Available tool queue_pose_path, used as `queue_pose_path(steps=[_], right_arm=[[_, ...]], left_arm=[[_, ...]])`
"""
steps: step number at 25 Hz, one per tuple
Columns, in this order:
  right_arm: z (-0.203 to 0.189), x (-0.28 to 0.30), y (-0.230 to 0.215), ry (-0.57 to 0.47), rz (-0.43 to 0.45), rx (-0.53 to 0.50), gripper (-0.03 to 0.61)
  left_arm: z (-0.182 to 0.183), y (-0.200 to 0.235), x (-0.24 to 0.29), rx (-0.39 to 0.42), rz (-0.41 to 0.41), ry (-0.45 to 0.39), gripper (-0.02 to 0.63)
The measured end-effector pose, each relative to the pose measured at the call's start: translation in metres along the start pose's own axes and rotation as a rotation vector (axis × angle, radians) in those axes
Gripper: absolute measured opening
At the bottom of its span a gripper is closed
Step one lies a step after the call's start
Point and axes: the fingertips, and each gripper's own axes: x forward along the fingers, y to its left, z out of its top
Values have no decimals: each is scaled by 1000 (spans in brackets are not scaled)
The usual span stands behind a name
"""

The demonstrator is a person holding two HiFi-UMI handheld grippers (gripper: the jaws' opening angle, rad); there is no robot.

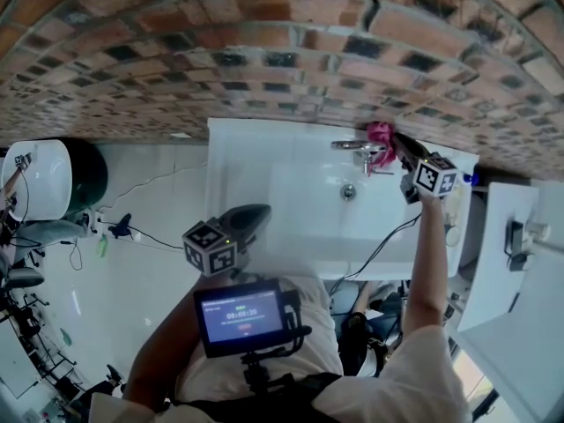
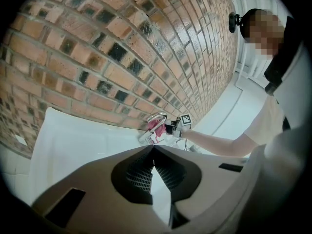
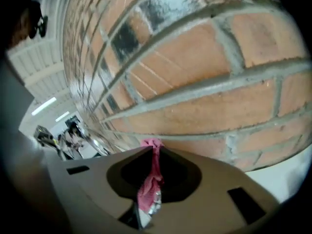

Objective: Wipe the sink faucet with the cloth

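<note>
A chrome faucet (image 1: 357, 149) stands at the back of the white sink (image 1: 291, 201), against the brick wall. A pink cloth (image 1: 381, 137) sits bunched on the faucet's right end. My right gripper (image 1: 398, 144) is shut on that cloth, which runs pinched between its jaws (image 3: 152, 177) in the right gripper view. In the left gripper view the faucet (image 2: 155, 123) and the pink cloth (image 2: 156, 128) show far ahead, with the right gripper (image 2: 170, 127) beside them. My left gripper (image 1: 249, 221) hangs shut and empty over the sink's near left corner, jaws meeting (image 2: 154, 152).
A brick wall (image 1: 264, 42) runs right behind the sink. A white appliance (image 1: 40, 179) and cables (image 1: 132, 232) lie on the floor at left. A white counter (image 1: 515, 280) stands at right. A chest-mounted screen (image 1: 242, 314) sits low in the head view.
</note>
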Motion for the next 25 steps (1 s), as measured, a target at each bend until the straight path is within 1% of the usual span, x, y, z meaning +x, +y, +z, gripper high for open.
queue_pose_path(steps=[2, 4, 7, 10, 14, 17, 21, 25], right_arm=[[13, -12, 13, -65, 96, 15, 48], [25, -22, 27, -106, 171, 11, 49], [40, -31, 48, -132, 240, -22, 48], [51, -35, 67, -125, 280, -78, 48], [63, -32, 92, -74, 280, -169, 48], [73, -27, 120, -37, 293, -233, 48], [78, -13, 147, 18, 281, -328, 48], [85, -4, 185, 45, 286, -354, 48]], left_arm=[[0, 0, 1, -2, 1, -1, 0], [0, 0, 1, -4, 0, -3, 0], [1, 0, 2, -8, -2, -6, 0], [1, -1, 3, -8, -4, -7, 0], [0, 1, 0, -12, -2, -12, 0], [-1, 4, -5, -18, 4, -18, 0], [-2, 7, -11, -27, 12, -34, 0], [-1, 12, -19, -36, 22, -53, 0]])
